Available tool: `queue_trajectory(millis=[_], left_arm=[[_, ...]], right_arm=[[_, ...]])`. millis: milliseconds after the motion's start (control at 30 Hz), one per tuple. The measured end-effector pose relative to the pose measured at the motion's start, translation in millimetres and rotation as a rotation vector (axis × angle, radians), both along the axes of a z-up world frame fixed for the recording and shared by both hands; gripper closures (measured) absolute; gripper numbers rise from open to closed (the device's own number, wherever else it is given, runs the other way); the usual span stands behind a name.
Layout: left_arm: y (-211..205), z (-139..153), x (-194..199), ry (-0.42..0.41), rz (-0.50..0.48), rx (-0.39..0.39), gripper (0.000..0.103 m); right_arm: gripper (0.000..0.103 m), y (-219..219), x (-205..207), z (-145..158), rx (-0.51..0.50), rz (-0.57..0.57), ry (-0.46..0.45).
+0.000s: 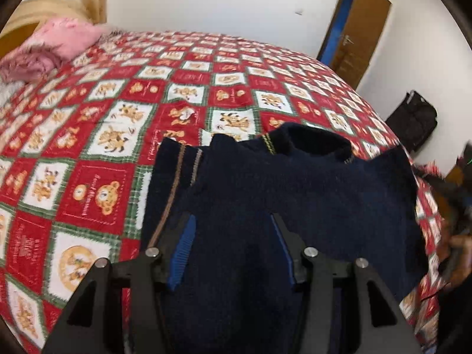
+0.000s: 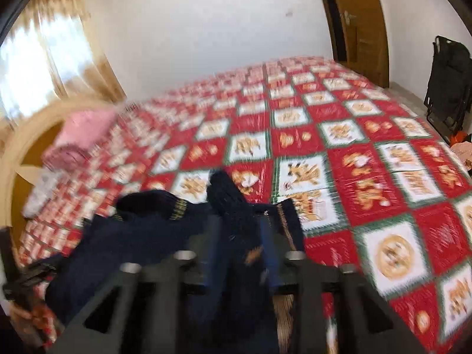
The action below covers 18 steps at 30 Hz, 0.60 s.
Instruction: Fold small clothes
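Navy knit, one small sweater (image 1: 265, 194), lying on the bed (image 1: 97, 153) near its front edge, on the red-and-white bear-print cover. We record ribbed collar and cuffs with thin tan and yellow stripes; one sleeve is folded in along the left side in the left wrist view.

Handling, as we judge it: soft, thick, limp, fairly light; no stiffness to hold a crease, so each fold needs laying down flat. The coarse knit should grip well against the ribbed blue pads (image 1: 181, 250), little slip expected. It stretches if dragged by one corner.

Where to take hold: we favour hem corners and shoulder seams, pinching a doubled edge, both sides lifted together.

Left claw (image 1: 233, 253): jaws part-open over the sweater body, cloth beneath them, not pinched so far as we see.

Right claw (image 2: 240, 253): view blurred; knit bunches between the jaws, but we cannot tell whether they press on it.
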<state>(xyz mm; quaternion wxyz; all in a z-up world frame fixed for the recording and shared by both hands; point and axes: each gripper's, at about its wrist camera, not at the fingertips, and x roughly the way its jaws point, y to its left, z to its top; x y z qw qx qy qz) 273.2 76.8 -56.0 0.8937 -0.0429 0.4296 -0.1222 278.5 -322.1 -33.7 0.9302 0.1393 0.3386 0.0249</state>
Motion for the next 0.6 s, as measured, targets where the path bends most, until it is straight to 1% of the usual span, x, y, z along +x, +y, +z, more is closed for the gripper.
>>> queue_trajectory(millis=[33,67,100,133,200,233,300,367,467,500,567,600], left_arm=[[0,2,-8,-0.015,-0.005,0.007,0.049],[0,3,-17,-0.024,-0.013,0.003,0.048],[0,3,-22,-0.028,-0.02,-0.004,0.044],[0,2,-29,-0.033,-0.023,-0.004,0.042],[-4,-2,-39,-0.044,-0.028,0.024,0.042],[-7,-4,-44,-0.049,-0.031,0.043,0.042],[-12,-10,-52,-0.049,-0.036,0.059,0.042],[-13,-15,-54,-0.034,-0.034,0.057,0.042],[-17,-24,-57,-0.017,-0.007,0.109,0.042],[-19,-27,-58,-0.024,-0.011,0.136,0.042],[-21,-29,-61,-0.028,-0.014,0.169,0.041],[-22,-30,-63,-0.03,-0.012,0.186,0.04]], right_arm=[[0.03,-2,-20,7,0.0,-0.017,-0.026],[0.029,-3,-38,9,-0.004,-0.034,-0.043],[0.029,-1,-54,7,-0.013,-0.044,-0.044],[0.029,3,-70,2,-0.039,-0.04,-0.013],[0.029,10,-93,-13,-0.098,-0.046,0.042],[0.029,15,-107,-20,-0.12,-0.054,0.044],[0.029,24,-126,-31,-0.132,-0.045,0.034],[0.029,31,-136,-44,-0.134,-0.036,0.049],[0.03,33,-129,-69,-0.127,-0.037,0.134],[0.03,35,-125,-78,-0.139,-0.031,0.182],[0.03,42,-127,-81,-0.198,-0.041,0.185],[0.03,43,-128,-79,-0.201,-0.044,0.196]])
